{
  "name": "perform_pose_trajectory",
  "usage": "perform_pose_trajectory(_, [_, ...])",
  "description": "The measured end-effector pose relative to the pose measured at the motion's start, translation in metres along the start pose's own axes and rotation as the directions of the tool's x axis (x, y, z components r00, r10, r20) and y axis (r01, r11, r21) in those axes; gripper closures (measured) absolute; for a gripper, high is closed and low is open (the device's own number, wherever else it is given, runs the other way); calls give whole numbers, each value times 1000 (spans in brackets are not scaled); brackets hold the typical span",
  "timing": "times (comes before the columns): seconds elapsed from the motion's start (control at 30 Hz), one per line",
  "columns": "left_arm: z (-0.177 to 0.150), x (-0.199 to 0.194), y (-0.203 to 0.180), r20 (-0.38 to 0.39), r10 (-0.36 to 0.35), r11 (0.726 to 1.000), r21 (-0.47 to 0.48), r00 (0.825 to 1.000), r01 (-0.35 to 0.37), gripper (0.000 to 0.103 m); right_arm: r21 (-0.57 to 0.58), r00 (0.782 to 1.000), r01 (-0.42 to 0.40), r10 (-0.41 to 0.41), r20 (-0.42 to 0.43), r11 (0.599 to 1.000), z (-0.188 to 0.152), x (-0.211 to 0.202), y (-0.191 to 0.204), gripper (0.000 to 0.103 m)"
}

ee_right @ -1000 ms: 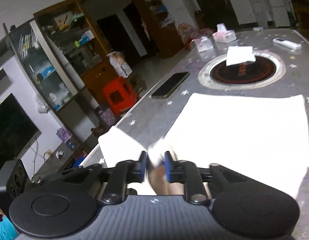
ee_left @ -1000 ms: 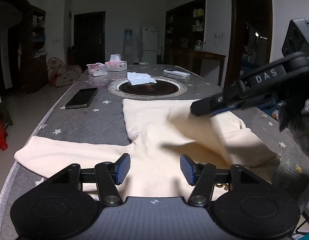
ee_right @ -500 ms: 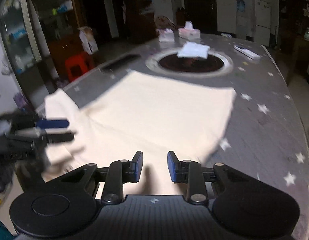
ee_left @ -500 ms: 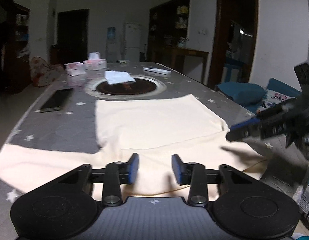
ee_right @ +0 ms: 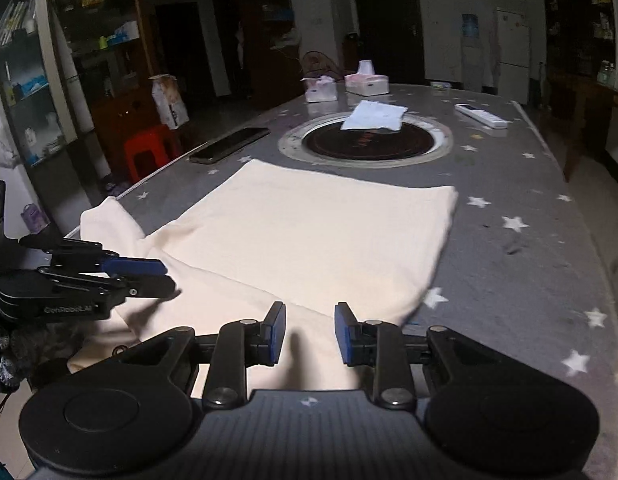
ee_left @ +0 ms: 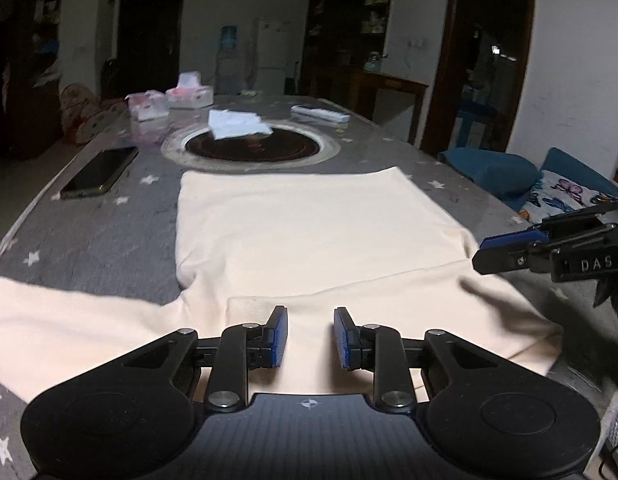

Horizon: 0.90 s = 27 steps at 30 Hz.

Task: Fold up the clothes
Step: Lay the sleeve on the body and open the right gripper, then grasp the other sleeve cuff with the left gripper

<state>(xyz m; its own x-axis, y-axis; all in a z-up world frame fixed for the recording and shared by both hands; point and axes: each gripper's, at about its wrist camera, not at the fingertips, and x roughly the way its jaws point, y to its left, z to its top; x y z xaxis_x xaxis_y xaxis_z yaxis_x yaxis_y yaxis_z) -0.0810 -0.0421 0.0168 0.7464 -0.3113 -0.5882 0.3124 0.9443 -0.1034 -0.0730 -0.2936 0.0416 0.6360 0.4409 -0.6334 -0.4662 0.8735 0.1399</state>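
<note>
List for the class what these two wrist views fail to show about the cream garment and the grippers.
- Cream garment: its near hem, hidden behind the left gripper body, left view.
- Its left sleeve end, cut by the frame edge, left view.
- Right gripper: whatever lies beneath its body, right view.

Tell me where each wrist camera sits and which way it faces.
Left wrist: behind the open left gripper, facing down the grey star-patterned table over the cream long-sleeved garment; the right gripper enters at the right edge.
Right wrist: behind the open right gripper, facing the same way; the left gripper enters at left.
Shared: garment, black smartphone, round dark hotplate.
</note>
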Motion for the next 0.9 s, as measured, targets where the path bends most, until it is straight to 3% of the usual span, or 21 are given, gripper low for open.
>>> perform_pose_trajectory(0.23, [-1,-19,20,41,16,999,-45,999,-14,75,6,999,-6,7,-40,1000,-6,17,0,76])
perform_pose_trajectory(0.33, [2,-27,40,66,94,993,-77,993,-88,75,-2,999,-7,7,-47,1000,-6,18,1,72])
perform_pose_trajectory(0.4, [3,-31,57,71,190,976,-120,979,-180,75,-8,999,-10,10,-48,1000,-6,19,3,68])
perform_pose_trajectory(0.53, [2,-40,95,50,381,906,-218,923,-362,73,-24,999,-4,3,-49,1000,-6,19,7,64])
perform_pose_trajectory(0.6, [1,-42,113,36,475,856,-251,879,-452,64,-22,999,-5,4,-47,1000,-5,19,8,62])
perform_pose_trajectory(0.67, [-1,-44,131,16,550,806,-273,835,-525,61,-26,999,-5,4,-42,1000,-4,17,10,60])
perform_pose_trajectory(0.77, [-5,-43,154,-14,617,748,-300,787,-592,56,-35,999,-4,3,-32,999,-2,14,13,58])
perform_pose_trajectory(0.83, [-8,-41,167,-40,638,720,-325,769,-614,55,-40,1000,-7,6,-28,999,-1,12,15,56])
perform_pose_trajectory(0.9, [-11,-40,177,-69,636,702,-360,768,-614,55,-44,1000,-9,8,-22,999,1,9,18,55])
